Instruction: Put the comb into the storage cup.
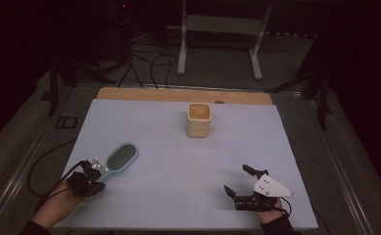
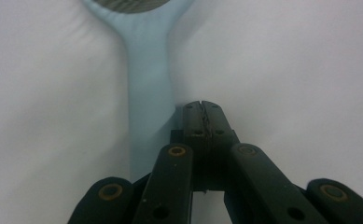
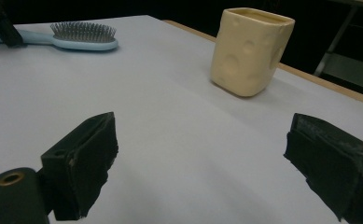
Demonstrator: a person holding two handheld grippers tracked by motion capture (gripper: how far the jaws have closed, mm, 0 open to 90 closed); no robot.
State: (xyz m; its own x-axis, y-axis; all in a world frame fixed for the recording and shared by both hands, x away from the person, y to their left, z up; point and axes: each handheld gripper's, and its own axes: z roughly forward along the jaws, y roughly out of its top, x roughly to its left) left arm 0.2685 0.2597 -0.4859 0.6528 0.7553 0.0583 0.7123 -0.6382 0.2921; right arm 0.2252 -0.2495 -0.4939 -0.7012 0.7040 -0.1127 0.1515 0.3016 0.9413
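One task item is under work: a pale blue plastic hairbrush with a dark oval bristle pad [image 1: 118, 157], lying flat, bristles up, on the near left part of the light grey sheet covering the table [image 1: 178, 161]. Its head points away and to the right; its handle runs back toward the person. The left gripper [image 1: 96, 172] sits at the handle end. In the left gripper view the jaws are pressed together with no gap, and the hairbrush handle [image 2: 147, 98] lies just beside them, touching or nearly touching their left flank, not between them. Judgement: the handle is not gripped; the step in hand is the approach to a grasp, not yet achieved. The next move would call for parting the jaws, shifting them across so the handle sits between the pads, then closing before any lift. Further out, the right gripper [image 1: 238, 180] rests low at the near right of the sheet, its jaws spread wide and empty, well apart from the hairbrush. Beyond it, a cream square ceramic cup with dimpled sides [image 1: 199, 120] stands upright near the far middle of the sheet, well apart from both grippers; the right gripper view shows the cup [image 3: 251, 51] ahead and the hairbrush [image 3: 76, 36] far off.
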